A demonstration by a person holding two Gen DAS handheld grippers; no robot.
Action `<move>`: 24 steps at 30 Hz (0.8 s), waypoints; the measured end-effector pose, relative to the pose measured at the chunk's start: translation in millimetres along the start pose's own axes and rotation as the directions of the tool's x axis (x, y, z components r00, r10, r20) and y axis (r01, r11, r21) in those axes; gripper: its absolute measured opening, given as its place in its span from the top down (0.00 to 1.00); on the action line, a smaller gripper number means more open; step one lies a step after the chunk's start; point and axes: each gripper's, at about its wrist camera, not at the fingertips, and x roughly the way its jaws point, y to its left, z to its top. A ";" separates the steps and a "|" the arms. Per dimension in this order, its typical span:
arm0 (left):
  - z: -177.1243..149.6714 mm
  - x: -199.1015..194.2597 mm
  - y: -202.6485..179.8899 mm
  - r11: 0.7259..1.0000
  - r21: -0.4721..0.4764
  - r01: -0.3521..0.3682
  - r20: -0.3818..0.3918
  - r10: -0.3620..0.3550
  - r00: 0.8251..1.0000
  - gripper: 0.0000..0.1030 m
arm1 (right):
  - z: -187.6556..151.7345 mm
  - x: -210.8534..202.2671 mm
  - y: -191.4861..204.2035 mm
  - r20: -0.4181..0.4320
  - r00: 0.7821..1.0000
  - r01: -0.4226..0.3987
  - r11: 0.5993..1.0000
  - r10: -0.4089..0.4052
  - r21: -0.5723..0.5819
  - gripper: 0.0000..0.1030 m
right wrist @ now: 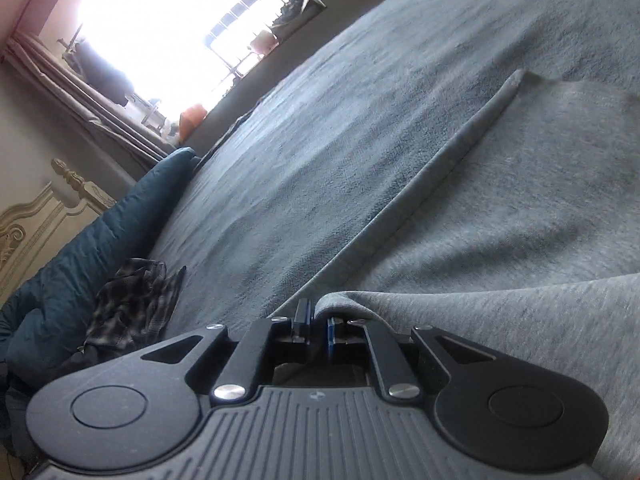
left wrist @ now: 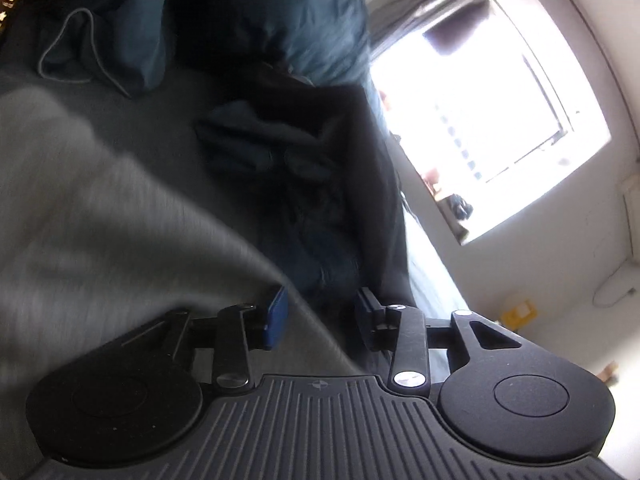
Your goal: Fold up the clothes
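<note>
A light grey sweatshirt-like garment [left wrist: 100, 220] lies spread on the bed and fills the left of the left wrist view. Its edge runs across the blue pad of the left finger and down between the jaws. My left gripper [left wrist: 320, 314] is open, with a wide gap and neither pad pressing the cloth. In the right wrist view the same grey garment [right wrist: 520, 220] covers the right side, its long hem running away up the bed. A fold of it curls over the right finger. My right gripper [right wrist: 318, 324] stands slightly open, a narrow gap showing between the pads.
The bed has a grey-blue cover [right wrist: 320, 140]. A pile of dark clothes [left wrist: 280, 152] lies ahead of the left gripper, with a teal duvet [left wrist: 320, 32] behind it. A plaid shirt [right wrist: 132, 300] lies by the teal duvet [right wrist: 100, 232] near a carved headboard [right wrist: 32, 220]. A bright window [left wrist: 500, 120] glares.
</note>
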 end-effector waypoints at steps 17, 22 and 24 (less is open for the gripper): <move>15.9 -159.1 9.1 0.983 -0.097 0.154 0.169 -0.137 0.976 0.35 | -0.5 -47.7 -10.4 -0.217 0.974 0.029 0.917 0.063 0.398 0.06; 2.8 -202.1 30.4 0.993 -0.119 0.025 0.173 -0.004 0.985 0.31 | -11.6 -72.8 2.6 -0.207 0.976 0.028 0.915 0.061 0.403 0.03; -12.1 -208.1 40.5 0.991 -0.136 0.023 0.139 -0.004 0.990 0.31 | -18.7 -84.5 10.4 -0.210 0.975 0.013 0.921 0.075 0.390 0.03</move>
